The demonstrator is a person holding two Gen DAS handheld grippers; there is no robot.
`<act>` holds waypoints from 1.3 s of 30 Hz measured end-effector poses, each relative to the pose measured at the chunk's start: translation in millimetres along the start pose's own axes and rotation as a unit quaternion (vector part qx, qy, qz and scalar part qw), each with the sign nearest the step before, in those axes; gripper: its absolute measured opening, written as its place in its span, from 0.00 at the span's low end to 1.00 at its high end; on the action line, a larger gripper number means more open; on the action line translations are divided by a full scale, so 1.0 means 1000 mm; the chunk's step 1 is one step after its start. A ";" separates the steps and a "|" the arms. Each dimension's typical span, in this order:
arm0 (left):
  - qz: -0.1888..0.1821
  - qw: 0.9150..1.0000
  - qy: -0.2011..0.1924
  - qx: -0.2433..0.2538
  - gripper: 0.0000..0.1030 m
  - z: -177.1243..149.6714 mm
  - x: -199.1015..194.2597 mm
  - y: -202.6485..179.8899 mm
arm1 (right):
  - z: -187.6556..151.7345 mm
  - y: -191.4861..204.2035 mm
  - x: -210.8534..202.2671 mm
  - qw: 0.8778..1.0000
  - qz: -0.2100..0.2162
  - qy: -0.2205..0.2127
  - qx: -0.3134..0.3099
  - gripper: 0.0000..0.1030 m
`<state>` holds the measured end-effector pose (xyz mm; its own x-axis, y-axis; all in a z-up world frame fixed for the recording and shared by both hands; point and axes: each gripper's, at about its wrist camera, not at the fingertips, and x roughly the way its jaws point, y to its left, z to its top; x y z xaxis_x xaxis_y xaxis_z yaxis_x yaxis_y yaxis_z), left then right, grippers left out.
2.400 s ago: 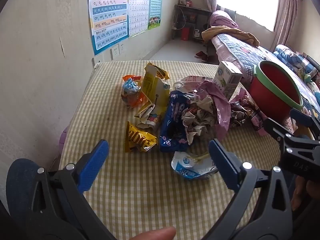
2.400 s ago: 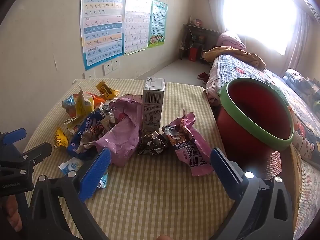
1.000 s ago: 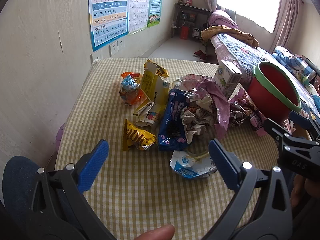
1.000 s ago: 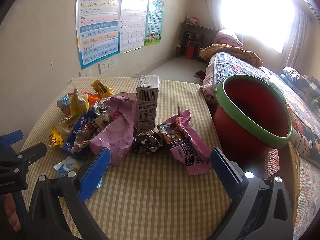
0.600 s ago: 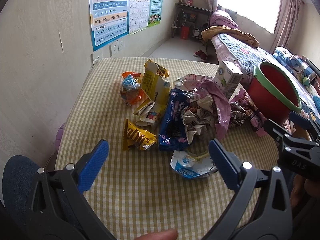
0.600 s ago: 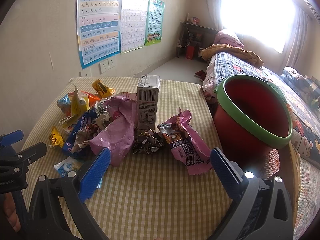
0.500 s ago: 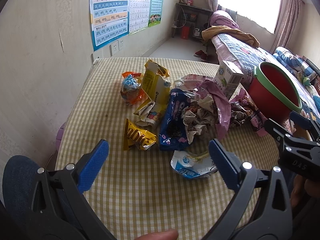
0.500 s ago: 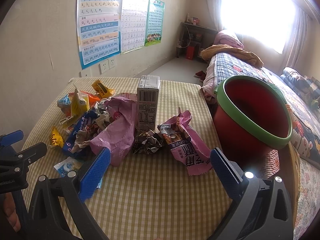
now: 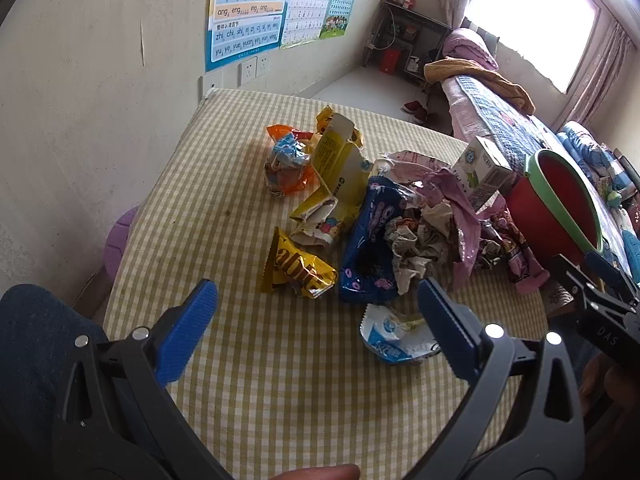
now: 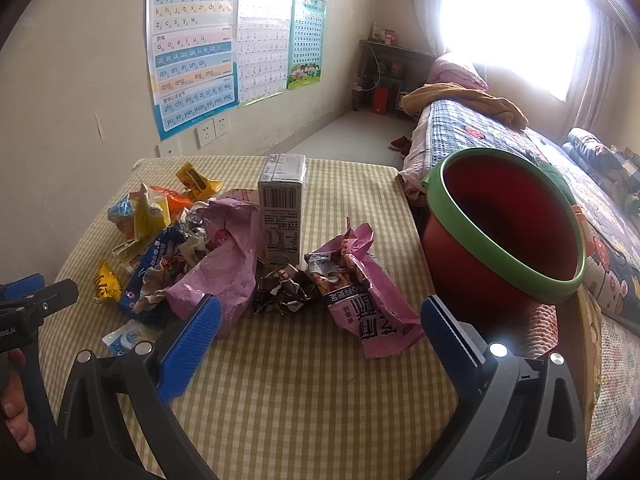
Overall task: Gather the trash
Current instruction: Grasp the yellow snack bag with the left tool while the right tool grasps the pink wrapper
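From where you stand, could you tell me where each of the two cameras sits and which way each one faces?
Left wrist: rides the open left gripper above the checked table, facing the blue-and-white wrapper and yellow wrapper; a thumb tip shows below.
Right wrist: rides the open right gripper, facing the upright milk carton, pink wrapper and red basin.
Shared: both show carton, basin, and each other's gripper.

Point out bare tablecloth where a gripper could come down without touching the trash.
Bare cloth: the near strip between the left gripper and the yellow wrapper; the wall-side edge left of the orange wrapper; the near patch before the right gripper. Crowded: the middle, from the blue bag to the milk carton and pink wrapper.
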<state>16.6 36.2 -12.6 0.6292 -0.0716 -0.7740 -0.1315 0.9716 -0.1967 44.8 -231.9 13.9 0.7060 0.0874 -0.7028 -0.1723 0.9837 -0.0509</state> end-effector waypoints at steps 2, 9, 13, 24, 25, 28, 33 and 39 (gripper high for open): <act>0.003 1.000 0.007 0.001 0.95 0.004 0.005 0.001 | 0.004 -0.010 0.006 1.000 -0.002 0.009 0.008 0.93; 0.012 0.999 0.031 -0.004 0.95 0.017 0.025 0.007 | 0.018 -0.032 0.031 0.999 -0.016 0.032 0.008 0.93; 0.012 0.998 0.057 -0.017 0.95 0.022 0.043 0.013 | 0.026 -0.040 0.055 0.999 -0.018 0.050 0.003 0.93; 0.008 0.993 0.111 -0.044 0.82 0.022 0.084 0.022 | 0.023 -0.060 0.108 0.993 -0.009 0.113 0.022 0.81; 0.007 0.993 0.113 -0.046 0.78 0.021 0.086 0.023 | 0.022 -0.061 0.109 0.993 -0.004 0.117 0.025 0.76; 0.005 0.992 0.120 -0.049 0.64 0.019 0.093 0.025 | 0.019 -0.063 0.112 0.991 0.015 0.126 0.031 0.59; 0.011 0.992 0.113 -0.051 0.45 0.016 0.091 0.029 | 0.016 -0.062 0.107 0.990 0.031 0.131 0.036 0.44; -0.002 0.992 0.109 -0.057 0.30 0.015 0.083 0.033 | 0.016 -0.056 0.094 0.991 0.044 0.122 0.035 0.40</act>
<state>75.9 66.0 -74.1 0.4507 -0.1352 -0.8824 -0.2220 0.9404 -0.2575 131.9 -276.4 -37.4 0.5023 0.1421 -0.8529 -0.1724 0.9831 0.0623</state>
